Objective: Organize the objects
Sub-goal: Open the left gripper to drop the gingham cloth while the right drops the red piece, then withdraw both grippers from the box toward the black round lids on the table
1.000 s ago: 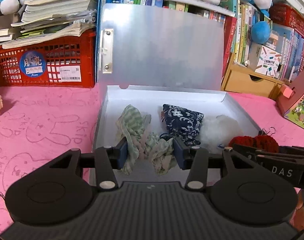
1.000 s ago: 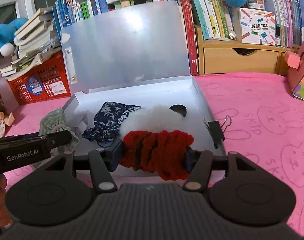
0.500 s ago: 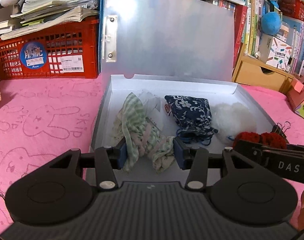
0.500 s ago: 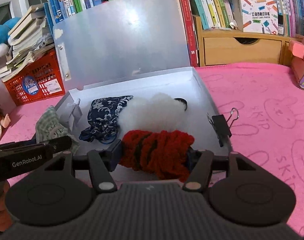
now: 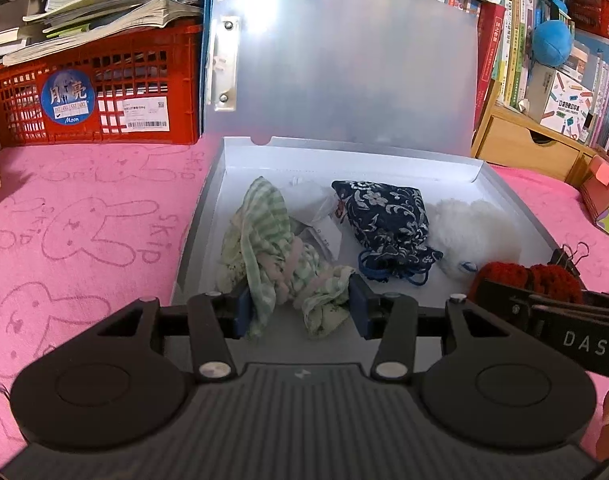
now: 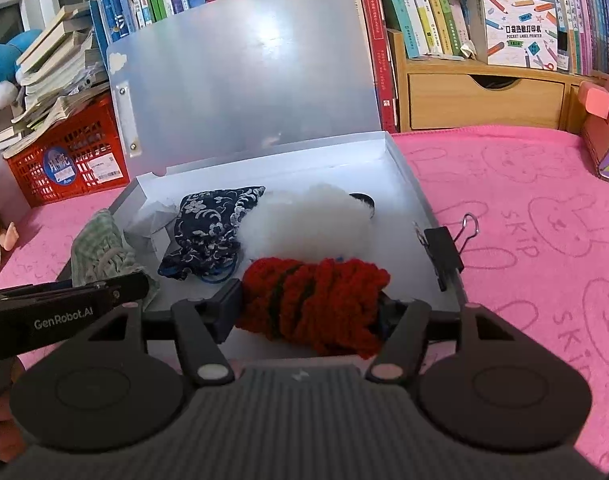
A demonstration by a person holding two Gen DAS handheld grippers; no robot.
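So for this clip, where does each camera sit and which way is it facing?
Left wrist: on the left tongs, angled down into the open grey box; green checked cloth clamped, right tongs at the right edge.
Right wrist: on the right tongs, same downward angle; red yarn between jaws that have just been opening, left tongs at left.
Shared: box, navy pouch, white fluff.

Blocked behind by the upright lid (image 5: 344, 80), crowded inside the box (image 5: 208, 216) by green cloth (image 5: 264, 240), blue pouch (image 5: 388, 220), white fluff (image 5: 472, 232) and red yarn (image 6: 316, 300); open across pink cloth (image 6: 524, 220) rightward.
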